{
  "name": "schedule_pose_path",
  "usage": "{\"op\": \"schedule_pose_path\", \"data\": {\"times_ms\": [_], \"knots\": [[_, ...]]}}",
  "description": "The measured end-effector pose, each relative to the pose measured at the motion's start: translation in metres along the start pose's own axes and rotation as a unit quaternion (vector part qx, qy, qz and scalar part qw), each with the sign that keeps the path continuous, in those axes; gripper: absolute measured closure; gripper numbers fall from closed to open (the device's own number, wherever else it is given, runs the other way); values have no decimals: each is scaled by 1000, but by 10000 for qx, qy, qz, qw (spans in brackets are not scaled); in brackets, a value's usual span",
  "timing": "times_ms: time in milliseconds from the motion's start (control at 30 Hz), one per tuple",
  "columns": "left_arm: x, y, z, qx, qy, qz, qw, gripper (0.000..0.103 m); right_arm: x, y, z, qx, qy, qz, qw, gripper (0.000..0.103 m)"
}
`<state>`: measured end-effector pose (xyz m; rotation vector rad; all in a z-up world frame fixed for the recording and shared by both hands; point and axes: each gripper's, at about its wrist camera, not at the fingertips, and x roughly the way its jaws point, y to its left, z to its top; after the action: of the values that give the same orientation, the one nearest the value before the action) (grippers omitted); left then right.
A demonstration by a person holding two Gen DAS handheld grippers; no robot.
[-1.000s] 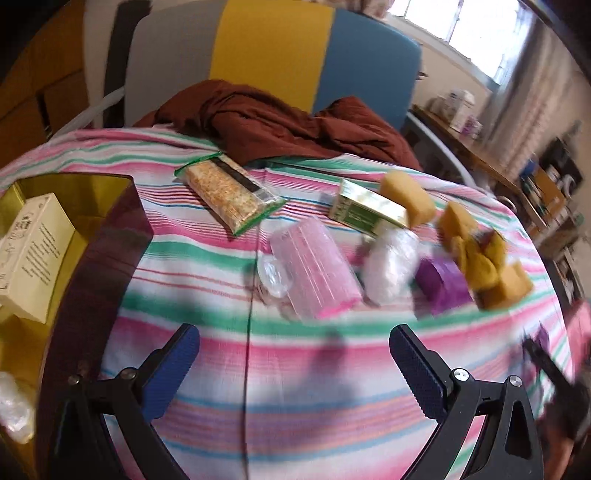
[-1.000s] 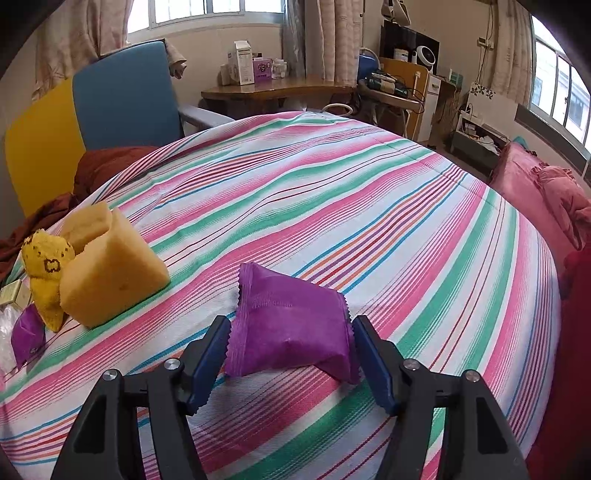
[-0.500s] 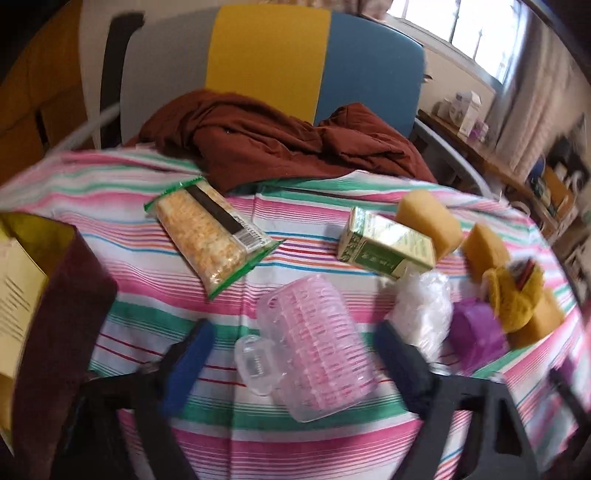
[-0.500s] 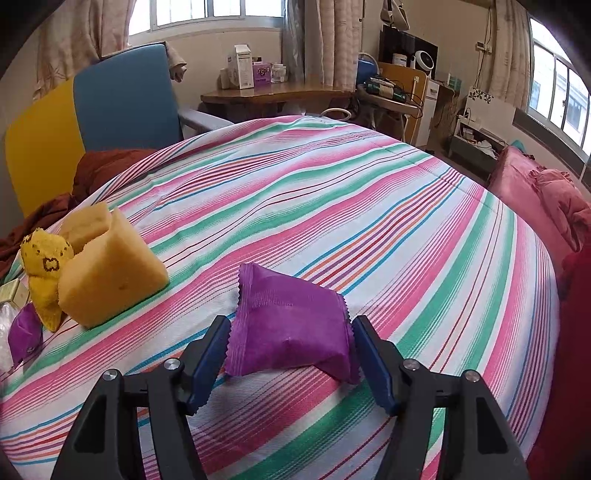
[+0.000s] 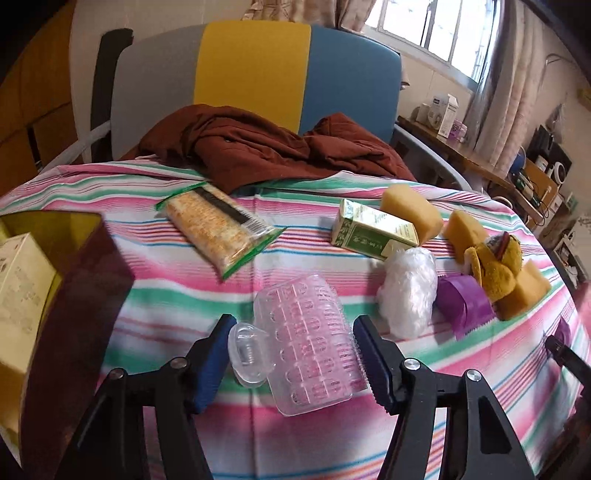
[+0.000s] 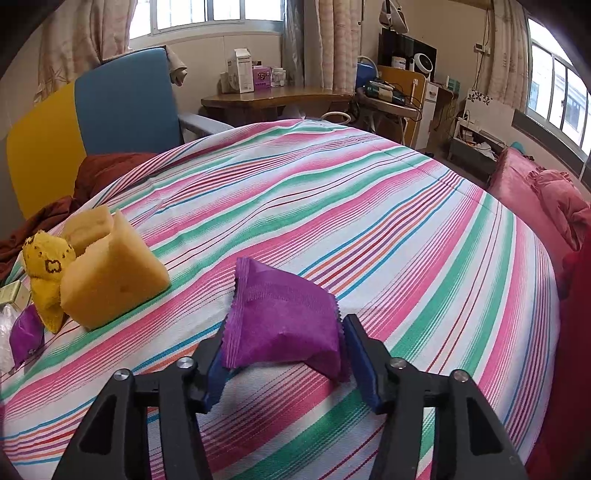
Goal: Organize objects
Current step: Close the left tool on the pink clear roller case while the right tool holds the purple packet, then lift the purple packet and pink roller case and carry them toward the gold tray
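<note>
Left gripper [image 5: 295, 354]: wide open, straddling one clear pink plastic case [image 5: 310, 343] near centre, not pinching yet
Right gripper [image 6: 284, 356]: closed on one purple packet [image 6: 284, 321]
Sponges: three yellow sponges [image 5: 412, 212], far right
Cracker pack [image 5: 218, 229]: one, far left

soft daylight from the windows [image 6: 207, 14]; fisheye bends edges, slight blur.

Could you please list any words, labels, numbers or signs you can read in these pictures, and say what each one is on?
None can be read for certain.
Green carton: print too blurred.
Cream box: print too small.
Cracker packet: barcode label, unreadable.
Yellow plush: dark emblem, unclear.
</note>
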<state>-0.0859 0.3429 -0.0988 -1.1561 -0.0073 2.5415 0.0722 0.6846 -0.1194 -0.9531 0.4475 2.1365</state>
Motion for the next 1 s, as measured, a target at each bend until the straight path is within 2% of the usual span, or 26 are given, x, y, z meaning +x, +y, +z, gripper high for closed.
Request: {"op": "schedule_pose_path", "data": {"times_ms": [100, 167, 433, 700, 1000], "knots": [[-8, 4, -7, -10, -39, -34, 10000, 37, -1, -1, 0, 13, -39, 75, 10000, 57], [-13, 5, -11, 31, -87, -75, 9999, 37, -3, -2, 0, 47, -70, 190, 9998, 72], [-30, -1, -20, 375, -344, -150, 9986, 37, -8, -12, -3, 310, -129, 572, 9978, 73], [-45, -6, -27, 591, -611, -240, 9961, 37, -44, -5, -14, 190, -732, 835, 9936, 73], [-62, 8, -40, 462, -681, -366, 9959, 37, -68, 25, -38, -114, -613, 1227, 9905, 73]]}}
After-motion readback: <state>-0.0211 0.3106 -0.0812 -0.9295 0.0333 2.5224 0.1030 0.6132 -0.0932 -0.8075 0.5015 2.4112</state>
